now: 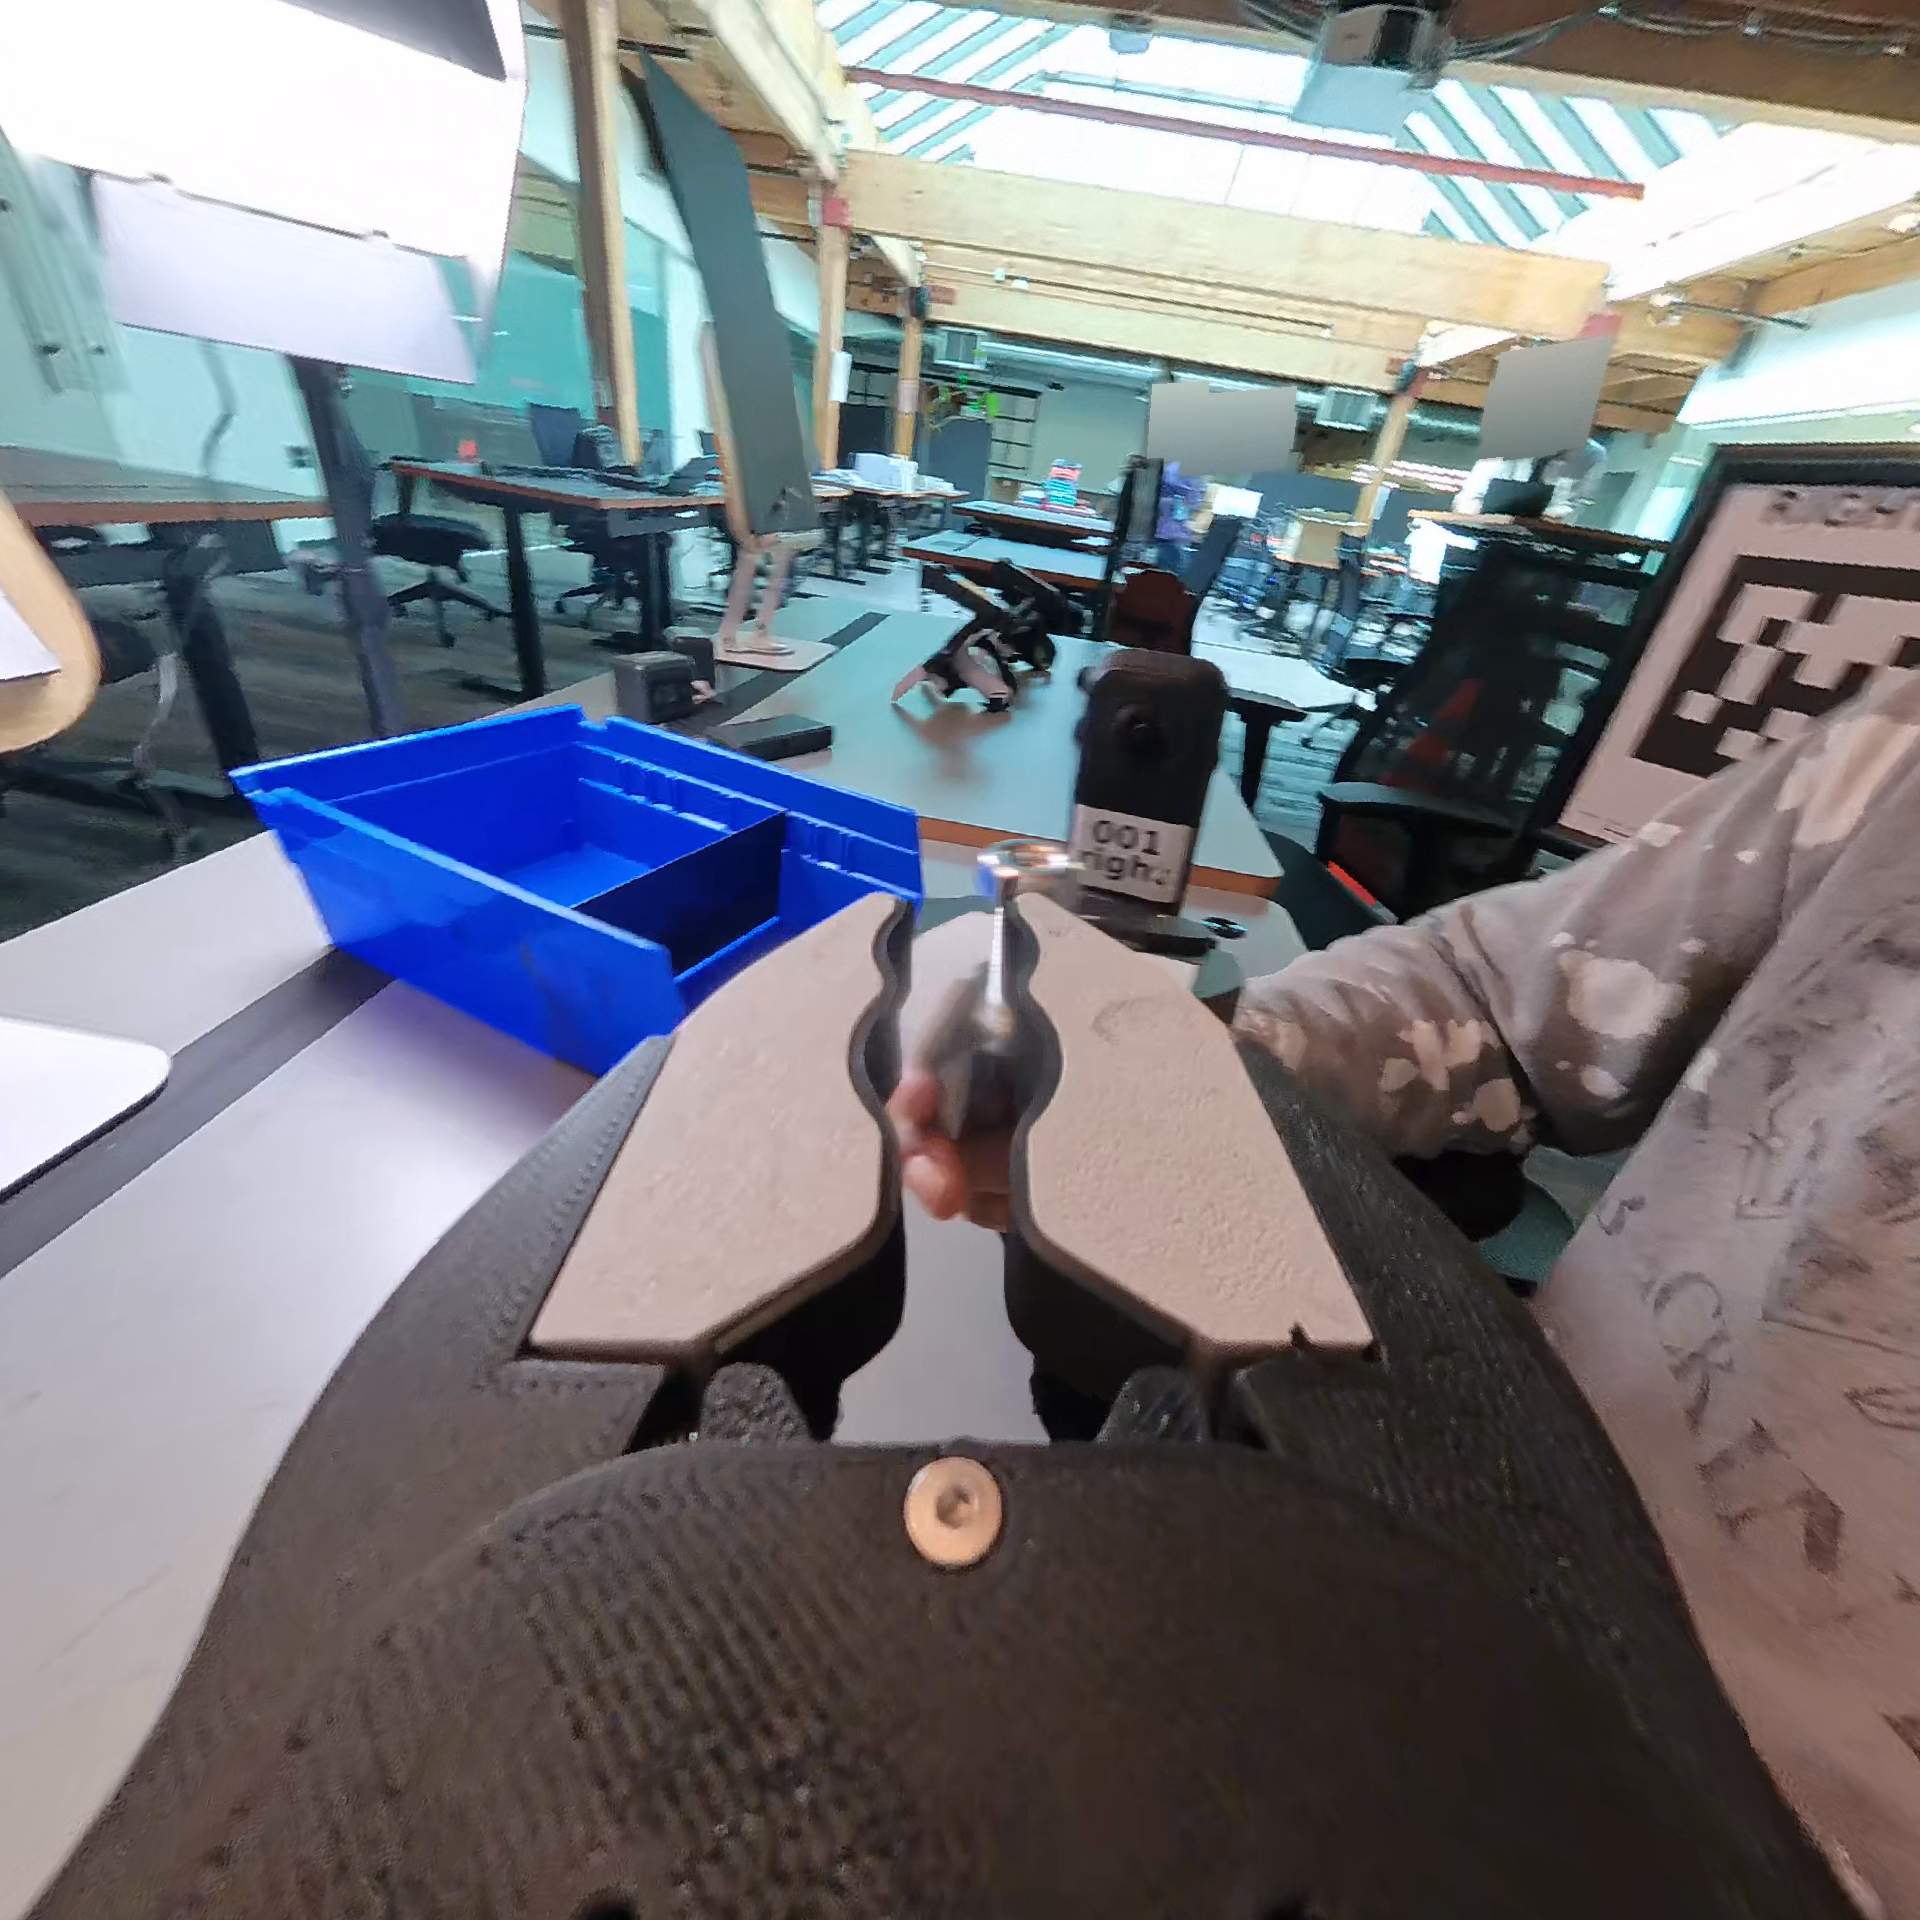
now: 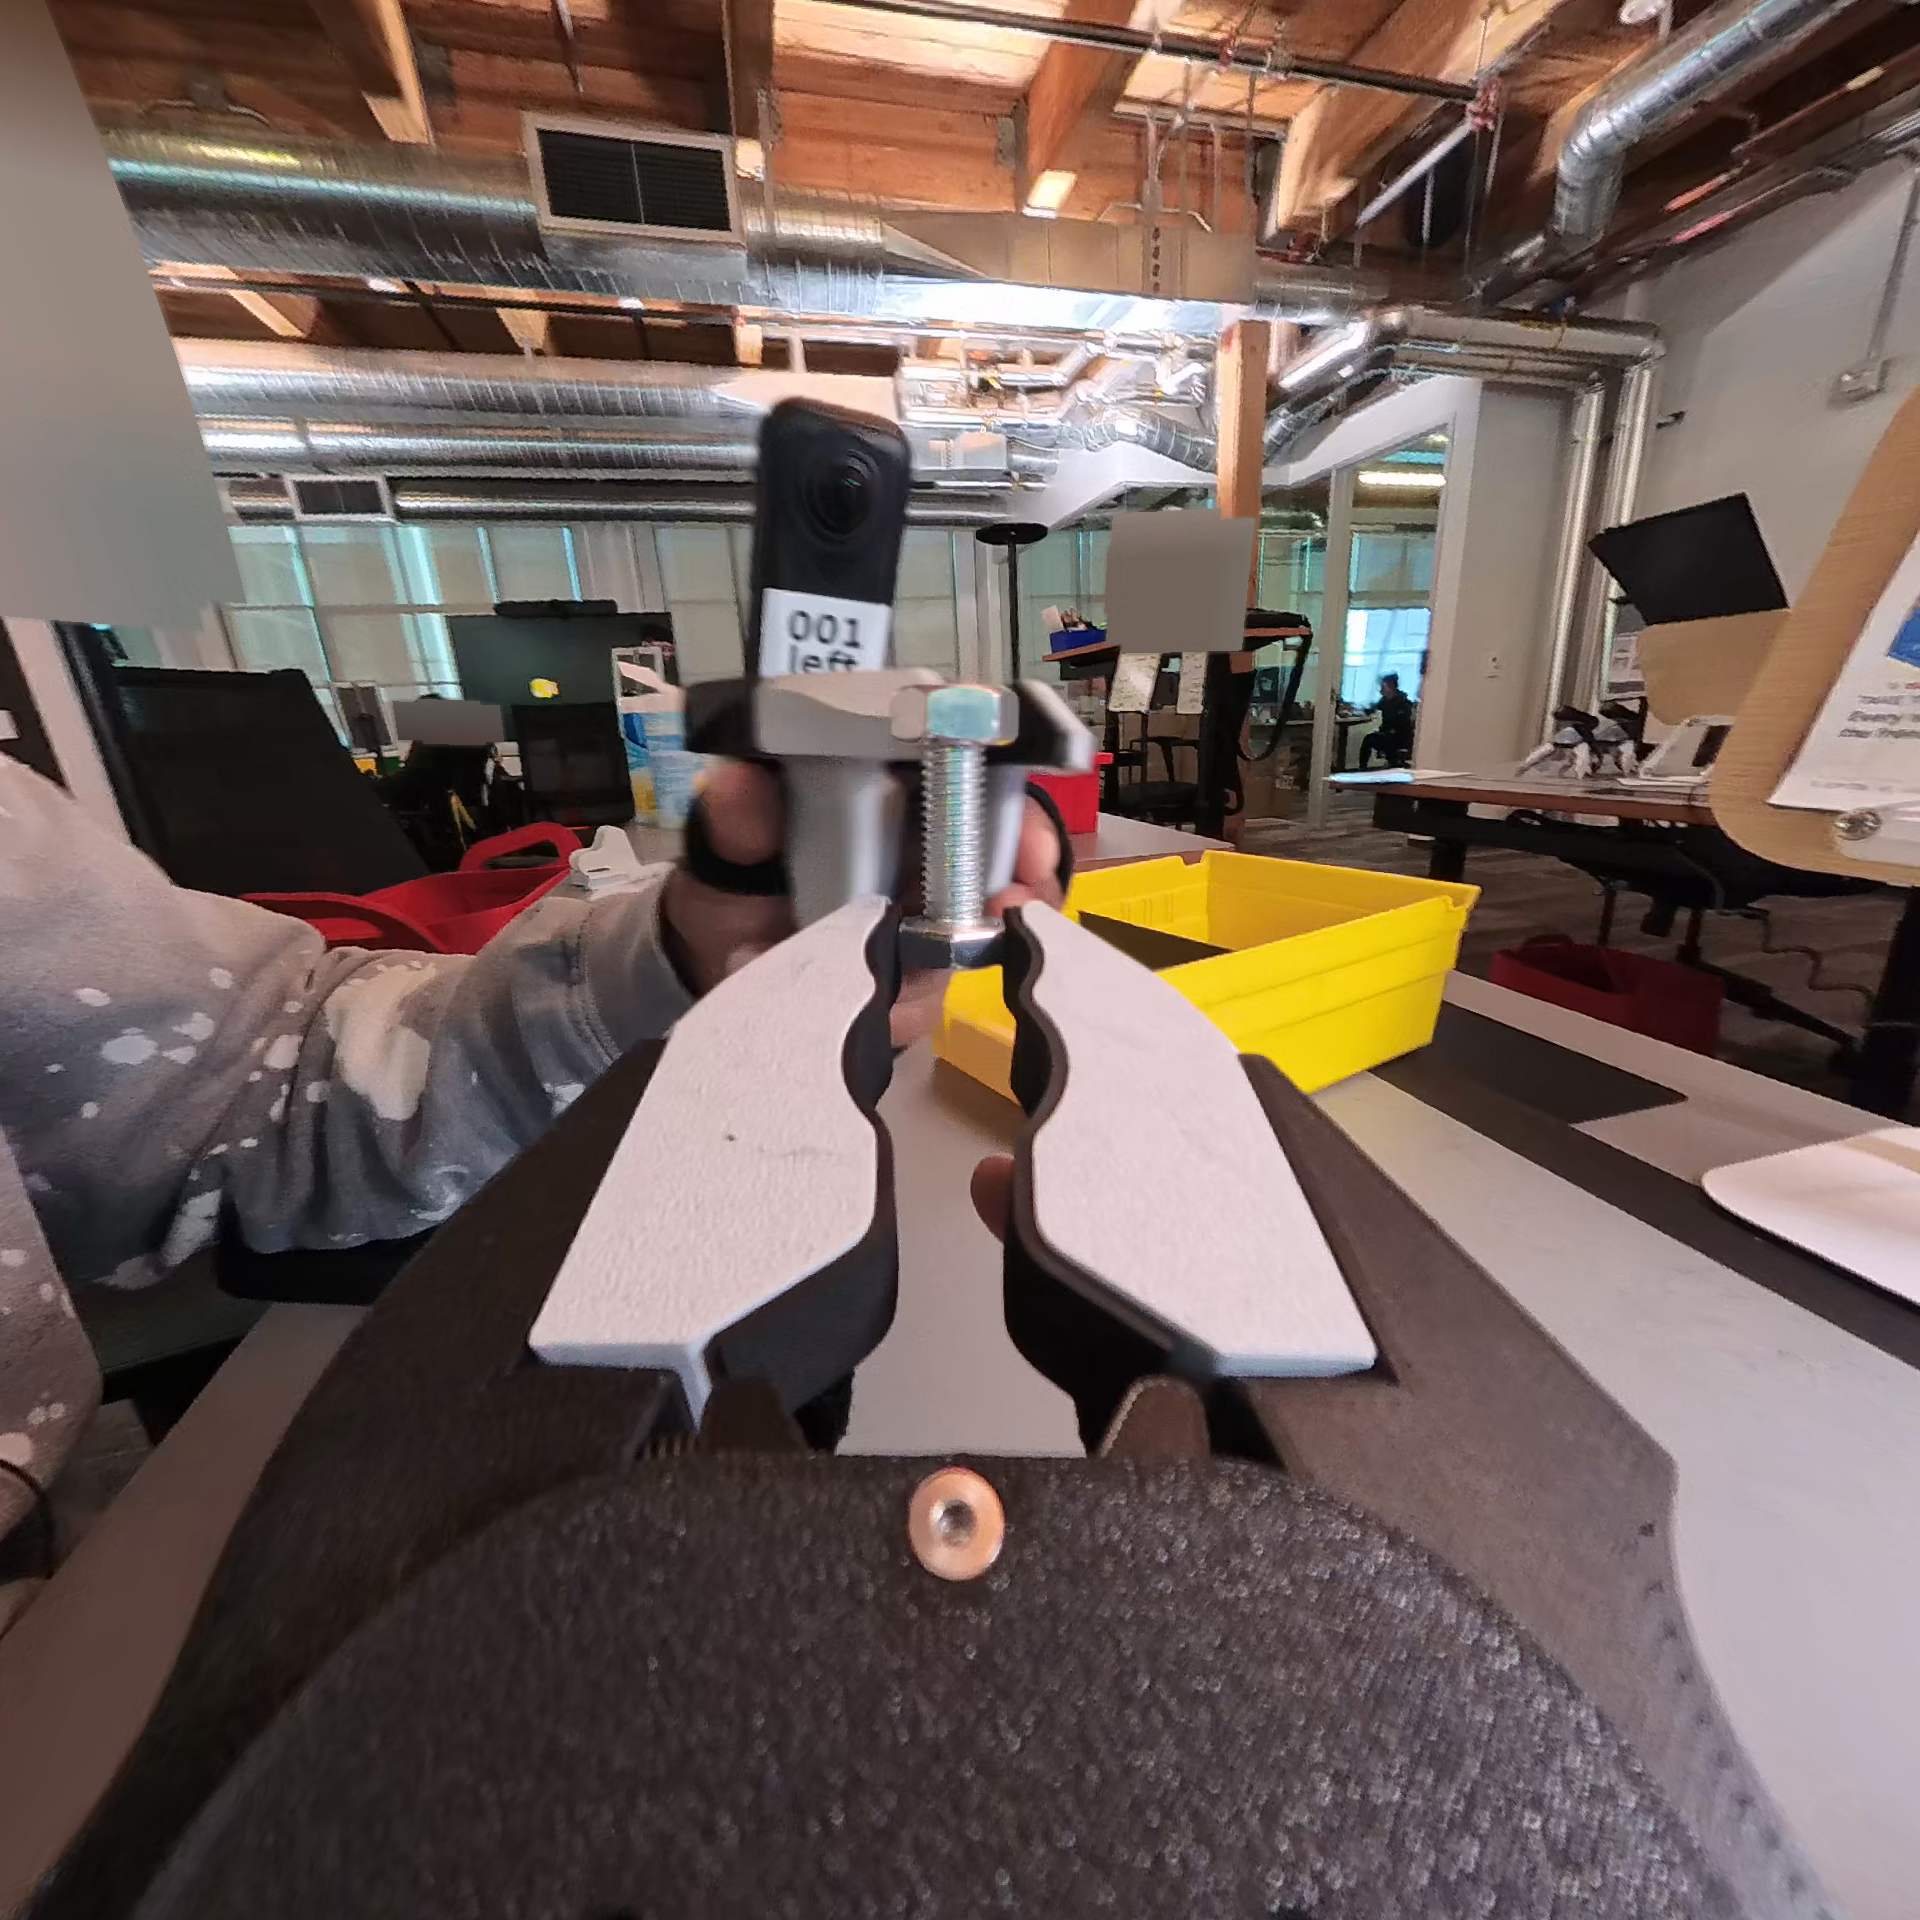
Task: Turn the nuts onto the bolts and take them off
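Note:
A silver bolt (image 2: 956, 821) stands upright in the air between my two grippers. My right gripper (image 2: 956, 920) is shut on its hex head (image 2: 951, 948) at the lower end. My left gripper (image 2: 894, 727) faces it from beyond and is shut on the hex nut (image 2: 971, 717) at the top of the thread. In the left wrist view the left gripper (image 1: 961, 914) has the nut (image 1: 1023, 857) at its fingertips. The bolt's shank (image 1: 1003, 956) runs down from it between the fingers. The right gripper's tips are a dark blur below it.
A blue bin (image 1: 499, 894) with a black divider stands on the grey table (image 1: 208, 1247) to the left. A yellow bin (image 2: 1299, 935) stands to the right, and a white board (image 2: 1849, 1205) lies nearer. The person's speckled grey sleeve (image 1: 1558, 1018) crosses at the right. The tips of both grippers are at nearly the same place.

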A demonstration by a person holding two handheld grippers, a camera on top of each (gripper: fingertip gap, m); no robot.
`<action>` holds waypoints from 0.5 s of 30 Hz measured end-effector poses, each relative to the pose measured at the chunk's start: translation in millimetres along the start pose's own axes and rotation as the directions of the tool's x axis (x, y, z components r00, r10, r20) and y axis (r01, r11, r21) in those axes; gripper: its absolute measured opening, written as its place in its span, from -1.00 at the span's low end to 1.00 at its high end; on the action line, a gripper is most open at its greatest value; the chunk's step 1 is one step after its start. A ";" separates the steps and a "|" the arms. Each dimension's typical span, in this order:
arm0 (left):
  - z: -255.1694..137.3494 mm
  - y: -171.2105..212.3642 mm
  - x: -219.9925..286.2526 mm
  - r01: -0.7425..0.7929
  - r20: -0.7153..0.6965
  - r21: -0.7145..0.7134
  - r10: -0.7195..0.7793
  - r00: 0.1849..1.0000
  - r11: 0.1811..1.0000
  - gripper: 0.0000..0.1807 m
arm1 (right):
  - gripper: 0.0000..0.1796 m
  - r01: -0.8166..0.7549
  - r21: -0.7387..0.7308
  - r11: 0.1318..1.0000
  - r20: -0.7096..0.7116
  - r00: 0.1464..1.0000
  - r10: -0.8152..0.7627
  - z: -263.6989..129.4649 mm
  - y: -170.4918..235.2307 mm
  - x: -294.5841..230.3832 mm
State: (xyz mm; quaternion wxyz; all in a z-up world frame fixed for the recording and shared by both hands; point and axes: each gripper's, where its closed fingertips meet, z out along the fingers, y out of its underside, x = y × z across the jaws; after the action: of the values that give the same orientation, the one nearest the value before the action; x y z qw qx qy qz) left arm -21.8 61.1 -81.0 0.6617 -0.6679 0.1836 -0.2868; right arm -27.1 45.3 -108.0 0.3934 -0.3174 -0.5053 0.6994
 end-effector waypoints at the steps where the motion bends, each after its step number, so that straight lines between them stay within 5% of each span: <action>1: -1.8 1.0 -9.6 0.008 0.052 -0.006 -0.008 0.999 1.000 -0.85 | -0.80 0.001 0.009 1.000 0.018 1.000 -0.002 -0.2 -1.8 -2.9; 3: -5.4 5.0 -22.1 -0.006 0.119 -0.029 0.010 0.993 1.000 -0.85 | -0.80 0.006 0.022 1.000 0.029 1.000 -0.007 -0.6 -4.4 -5.2; 15: 6.3 -1.1 0.0 0.030 0.025 0.011 -0.031 0.999 0.999 -0.70 | -0.80 -0.001 0.025 1.000 -0.037 0.999 0.002 -2.5 -2.7 6.0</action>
State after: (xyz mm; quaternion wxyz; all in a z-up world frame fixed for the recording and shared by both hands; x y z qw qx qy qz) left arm -18.0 66.1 -79.6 0.6630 -0.6709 0.1634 -0.2893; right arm -27.3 52.2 -106.4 0.4059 -0.3257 -0.4888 0.7002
